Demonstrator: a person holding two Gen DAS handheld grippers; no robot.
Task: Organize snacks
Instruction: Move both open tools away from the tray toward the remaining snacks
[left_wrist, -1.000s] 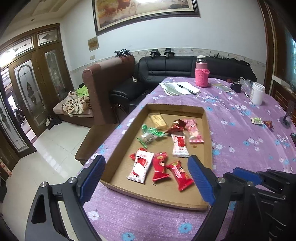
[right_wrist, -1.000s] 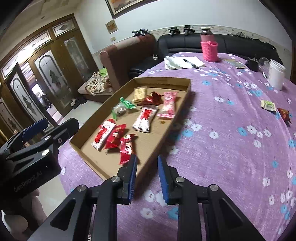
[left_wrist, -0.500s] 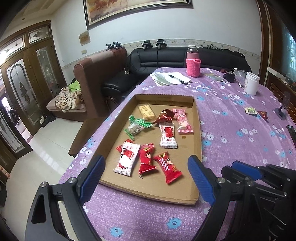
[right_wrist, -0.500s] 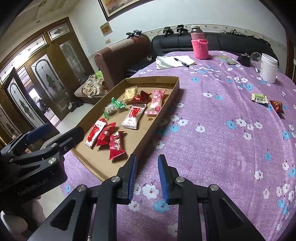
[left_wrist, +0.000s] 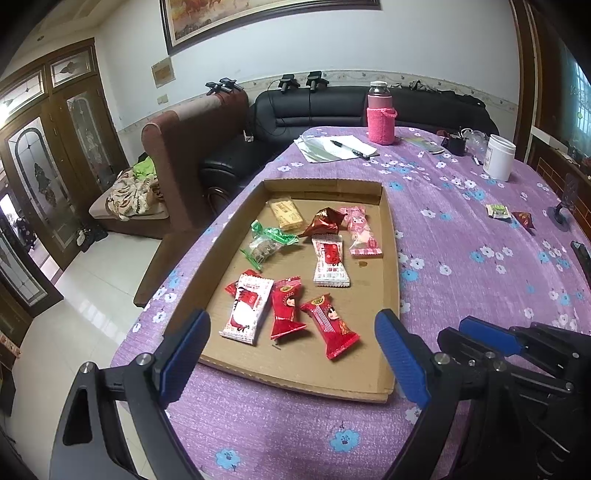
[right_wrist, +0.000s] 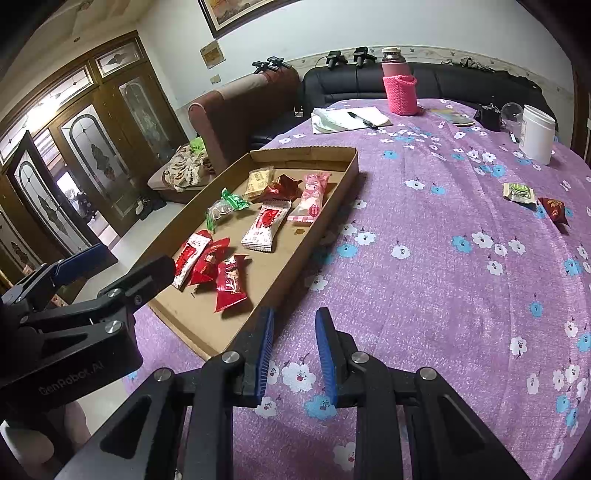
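1. Left tool (left_wrist: 291, 354) hovers, pads wide apart, holding nothing.
2. Right tool (right_wrist: 293, 350) is nearly together, seemingly holding nothing.
3. Snacks (left_wrist: 291, 266) lie in the tray (left_wrist: 391, 280); two packets (right_wrist: 533, 199) lie well apart on the counter (right_wrist: 443, 277).

The left claw (right_wrist: 110, 273) body reads "GenRobot.AI"; the snack wrappers' print is illegible.

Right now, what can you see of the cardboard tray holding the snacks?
The cardboard tray is a shallow, open-topped brown rectangle with low folded walls, lying flat on the purple flowered tablecloth near the table's left edge. Eight wrapped snacks lie loose inside; a small stain marks its floor. Nothing grips it.
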